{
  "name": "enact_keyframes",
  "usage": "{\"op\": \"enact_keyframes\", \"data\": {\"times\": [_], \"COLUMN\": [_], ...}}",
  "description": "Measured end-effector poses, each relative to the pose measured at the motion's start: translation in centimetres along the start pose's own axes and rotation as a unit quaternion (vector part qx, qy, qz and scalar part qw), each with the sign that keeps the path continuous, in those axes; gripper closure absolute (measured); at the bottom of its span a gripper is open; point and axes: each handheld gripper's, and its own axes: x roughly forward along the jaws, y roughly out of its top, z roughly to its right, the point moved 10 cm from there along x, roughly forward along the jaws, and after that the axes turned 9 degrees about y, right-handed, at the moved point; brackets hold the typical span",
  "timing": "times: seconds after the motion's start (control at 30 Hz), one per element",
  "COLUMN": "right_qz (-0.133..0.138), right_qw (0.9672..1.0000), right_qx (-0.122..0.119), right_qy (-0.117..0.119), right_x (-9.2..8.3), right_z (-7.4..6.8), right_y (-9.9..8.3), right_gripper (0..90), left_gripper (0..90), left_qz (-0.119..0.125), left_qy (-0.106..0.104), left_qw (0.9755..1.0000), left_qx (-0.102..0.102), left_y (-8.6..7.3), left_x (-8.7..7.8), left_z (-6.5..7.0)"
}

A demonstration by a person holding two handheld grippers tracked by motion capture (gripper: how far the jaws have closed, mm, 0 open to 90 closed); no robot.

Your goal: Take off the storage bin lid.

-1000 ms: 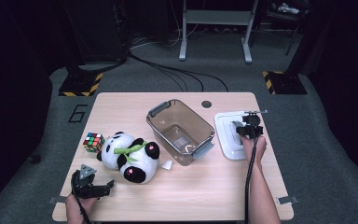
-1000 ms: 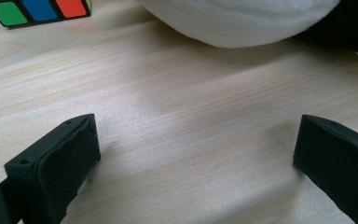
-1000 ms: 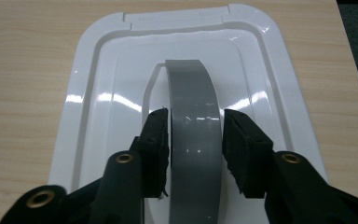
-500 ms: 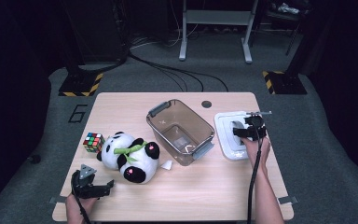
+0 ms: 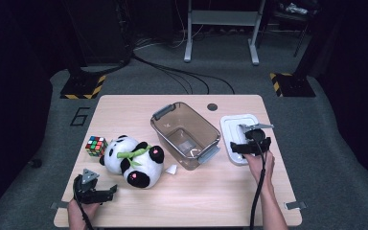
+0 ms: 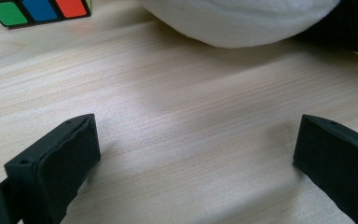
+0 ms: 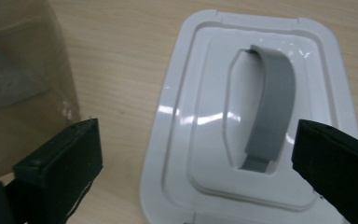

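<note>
Lid detail comes from the right gripper view: the flat white plastic lid (image 7: 254,116) with rounded corners carries a grey arched strap handle (image 7: 270,116) across an oval recess, and the wall of the clear brownish plastic storage bin (image 7: 23,74) stands at the picture's left, just beside the lid. The high view supplies the layout instead: the lid (image 5: 235,129) lies flat on the light wooden table (image 5: 211,201) near its right edge, to the right of the bin (image 5: 184,134), with the right gripper (image 5: 250,143) above the lid's near end. Its jaws have just been opening and now stand wide apart, the lid below them and nothing clasped. The left gripper (image 5: 96,189) rests at the near left corner, jaws spread over bare wood, gripping nothing. The left gripper view shows the table grain close up, with the white flank of the black-and-white plush panda (image 6: 242,21) and the multicoloured puzzle cube (image 6: 39,9) ahead. In the high view, panda (image 5: 132,160) and cube (image 5: 96,145) lie left of the bin, well apart from the lid.
</note>
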Motion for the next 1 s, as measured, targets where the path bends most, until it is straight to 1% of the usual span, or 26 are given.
{"op": "enact_keyframes", "data": {"times": [0.07,0.13,0.17,0.2,0.23,0.27,0.33,0.37,0.4,0.43,0.5,0.53,0.57,0.6,0.63,0.7,0.77,0.8,0.83,0.9,0.93,0.97,1.0], "right_qz": [0.001,0.011,0.009,0.007,0.009,0.011,0.007,0.001,0.000,-0.008,-0.009,-0.009,-0.011,-0.013,-0.015,-0.019,-0.012,-0.012,-0.016,-0.019,-0.021,-0.025,-0.024], "right_qw": [0.9999,0.9995,0.9994,0.9990,0.9987,0.9984,0.9977,0.9967,0.9967,0.9956,0.9947,0.9939,0.9930,0.9921,0.9919,0.9894,0.9897,0.9890,0.9896,0.9884,0.9867,0.9872,0.9871], "right_qx": [-0.011,-0.028,-0.030,-0.040,-0.043,-0.044,-0.053,-0.064,-0.063,-0.071,-0.078,-0.082,-0.089,-0.097,-0.097,-0.115,-0.112,-0.116,-0.111,-0.115,-0.126,-0.121,-0.127], "right_qy": [0.008,0.012,0.017,0.021,0.024,0.032,0.040,0.049,0.051,0.060,0.066,0.074,0.078,0.079,0.081,0.086,0.088,0.091,0.090,0.098,0.100,0.101,0.095], "right_x": [-0.1,-0.3,-0.4,-0.4,-0.4,-0.3,-0.1,0.2,0.5,0.8,1.1,1.3,1.5,1.7,1.8,2.1,2.2,2.3,2.4,2.7,2.9,3.1,3.3], "right_z": [-0.9,-1.8,-2.4,-2.9,-3.5,-4.2,-5.5,-6.4,-6.9,-7.8,-8.8,-9.4,-10.1,-10.4,-10.7,-10.9,-11.2,-11.3,-11.4,-11.5,-11.4,-11.6,-11.6], "right_y": [-0.6,-1.2,-1.6,-2.1,-2.5,-3.0,-4.1,-5.0,-5.6,-6.5,-7.5,-8.0,-8.6,-8.9,-9.2,-9.6,-9.7,-9.7,-9.9,-10.1,-10.2,-10.4,-10.4], "right_gripper": [0.0,0.0,0.0,0.0,0.0,0.0,0.0,0.0,0.0,0.0,0.0,0.0,0.0,0.0,0.0,0.0,0.0,0.0,0.0,0.0,0.0,0.0,0.0], "left_gripper": [0.2,0.2,0.2,0.2,0.2,0.2,0.2,0.2,0.2,0.2,0.2,0.2,0.2,0.2,0.2,0.2,0.2,0.2,0.2,0.2,0.2,0.2,0.2], "left_qz": [0.002,-0.001,-0.001,0.000,0.002,-0.002,0.002,0.002,0.000,-0.002,0.002,-0.002,0.001,0.001,0.002,0.000,0.002,-0.002,0.002,-0.002,-0.002,0.001,0.000], "left_qy": [0.000,0.000,0.001,0.000,0.000,0.001,0.000,0.000,0.000,0.000,0.000,0.000,0.000,0.000,0.000,0.000,0.000,0.001,0.000,0.001,0.000,0.000,0.001], "left_qw": [1.0000,1.0000,1.0000,1.0000,1.0000,1.0000,1.0000,1.0000,1.0000,1.0000,1.0000,1.0000,1.0000,1.0000,1.0000,1.0000,1.0000,1.0000,1.0000,1.0000,1.0000,1.0000,1.0000], "left_qx": [-0.001,0.001,0.001,0.000,-0.001,0.001,-0.001,-0.001,0.000,0.001,-0.001,0.000,0.000,0.000,-0.001,0.000,-0.001,0.001,-0.001,0.000,0.001,-0.001,0.000], "left_y": [0.0,0.0,0.0,0.0,0.0,0.0,0.0,0.0,0.0,0.0,0.0,0.0,0.0,0.0,0.0,0.0,0.0,0.0,0.0,0.0,0.0,0.0,0.0], "left_x": [0.0,0.0,0.0,0.0,0.0,0.0,0.0,0.0,0.0,0.0,0.0,0.0,0.0,0.0,0.0,0.0,0.0,0.0,0.0,0.0,0.0,0.0,0.0], "left_z": [0.0,0.0,0.0,0.0,0.0,0.0,0.0,0.0,0.0,0.0,0.0,0.0,0.0,0.0,0.0,0.0,0.0,0.0,0.0,0.0,0.0,0.0,0.0]}}
